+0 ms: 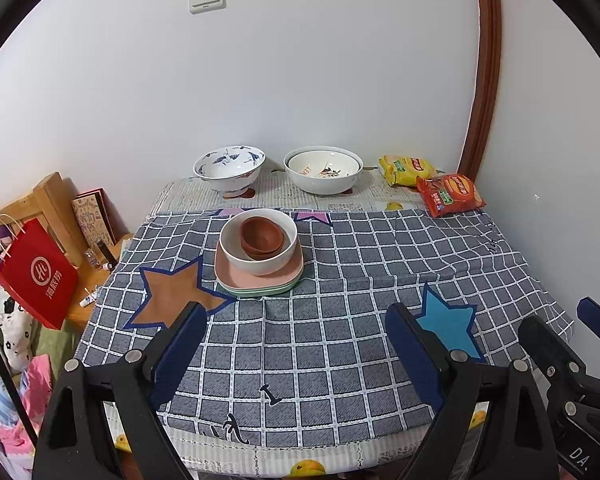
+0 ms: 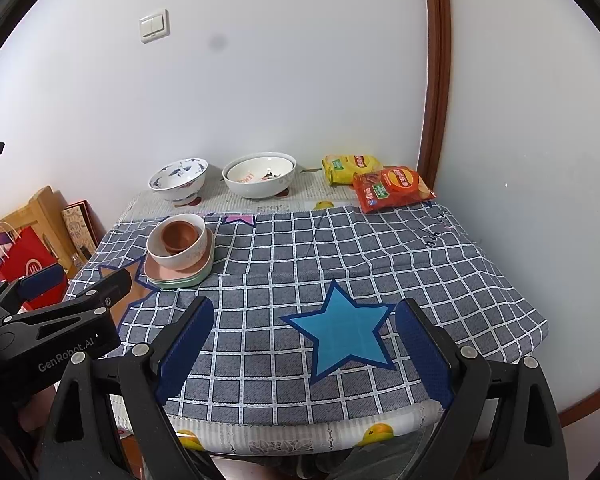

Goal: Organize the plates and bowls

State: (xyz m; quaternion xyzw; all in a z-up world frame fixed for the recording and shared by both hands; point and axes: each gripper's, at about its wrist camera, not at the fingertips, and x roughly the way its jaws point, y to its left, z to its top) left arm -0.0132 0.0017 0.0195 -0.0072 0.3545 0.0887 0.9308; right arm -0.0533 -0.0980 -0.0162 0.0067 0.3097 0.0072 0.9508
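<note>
Tablecloth [image 1: 340,264] | white bowl [image 1: 236,254] holds brown bowls [image 1: 260,232], on plates [image 1: 236,280] | both grippers' fingers spread, empty

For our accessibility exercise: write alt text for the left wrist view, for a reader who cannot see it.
A white bowl holding brown bowls sits on stacked pink and green plates on a grey checked tablecloth, beyond the open, empty left gripper. Two larger bowls and two snack packets stand by the wall.
</note>
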